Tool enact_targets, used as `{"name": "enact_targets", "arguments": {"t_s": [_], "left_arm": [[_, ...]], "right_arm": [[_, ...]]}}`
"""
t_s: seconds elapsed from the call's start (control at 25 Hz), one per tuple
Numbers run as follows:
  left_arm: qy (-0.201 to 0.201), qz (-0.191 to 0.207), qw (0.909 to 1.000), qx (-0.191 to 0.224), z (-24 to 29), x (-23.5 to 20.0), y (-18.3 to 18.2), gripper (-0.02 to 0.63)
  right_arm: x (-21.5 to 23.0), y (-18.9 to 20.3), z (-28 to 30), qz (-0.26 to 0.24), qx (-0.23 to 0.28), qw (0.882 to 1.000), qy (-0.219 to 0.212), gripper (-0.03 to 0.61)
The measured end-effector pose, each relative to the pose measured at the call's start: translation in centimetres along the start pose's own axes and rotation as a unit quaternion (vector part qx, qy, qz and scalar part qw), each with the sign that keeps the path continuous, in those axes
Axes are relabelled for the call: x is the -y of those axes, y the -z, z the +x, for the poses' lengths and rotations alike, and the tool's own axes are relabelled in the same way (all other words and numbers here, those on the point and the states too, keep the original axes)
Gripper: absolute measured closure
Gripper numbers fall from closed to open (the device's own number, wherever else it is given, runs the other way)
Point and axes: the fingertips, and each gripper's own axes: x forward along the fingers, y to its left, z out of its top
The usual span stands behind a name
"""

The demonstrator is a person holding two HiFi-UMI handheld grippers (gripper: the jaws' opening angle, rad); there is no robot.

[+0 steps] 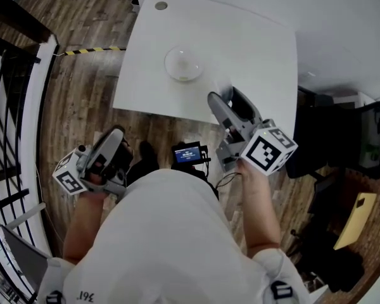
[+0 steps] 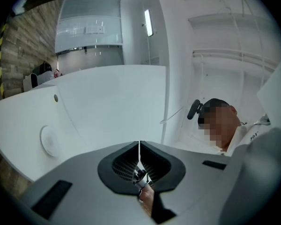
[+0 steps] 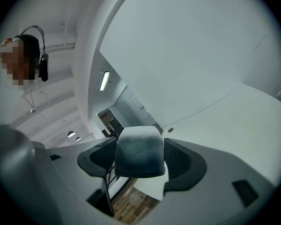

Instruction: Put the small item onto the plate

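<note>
A clear glass plate (image 1: 183, 64) sits on the white table (image 1: 253, 37); it also shows as a pale disc, the plate (image 2: 48, 140), in the left gripper view. My right gripper (image 1: 220, 99) hovers over the table's near edge, to the right of and nearer than the plate. It is shut on the small item (image 3: 139, 149), a soft grey-white block that fills the gap between the jaws of the right gripper (image 3: 140, 162). My left gripper (image 1: 117, 133) hangs off the table over the wooden floor at lower left. The jaws of that left gripper (image 2: 139, 146) are pressed together with nothing between them.
A round cable hole (image 1: 161, 6) marks the table's far corner. A black railing (image 1: 12, 106) runs along the left, and black-and-yellow tape (image 1: 92, 49) lies on the floor. A black chair (image 1: 367, 138) stands to the right. A small screen device (image 1: 189, 153) hangs in front of the person.
</note>
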Motion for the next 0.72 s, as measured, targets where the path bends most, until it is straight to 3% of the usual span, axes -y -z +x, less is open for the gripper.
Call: {"name": "enact_targets", "arguments": {"t_s": [0.4, 0.72], "left_arm": [[-0.006, -0.004, 0.9997, 0.022, -1.9, -1.1, -2.7, 0.607], [-0.023, 0.002, 0.9991, 0.035, -2.8, -1.9, -3.0, 0.607]], "right_arm": [[-0.8, -0.1, 3.7, -0.018, -0.019, 1.0, 0.002, 0.27], [2.5, -1.8, 6.7, -0.048, -0.037, 0.998, 0.02, 0.27]]}}
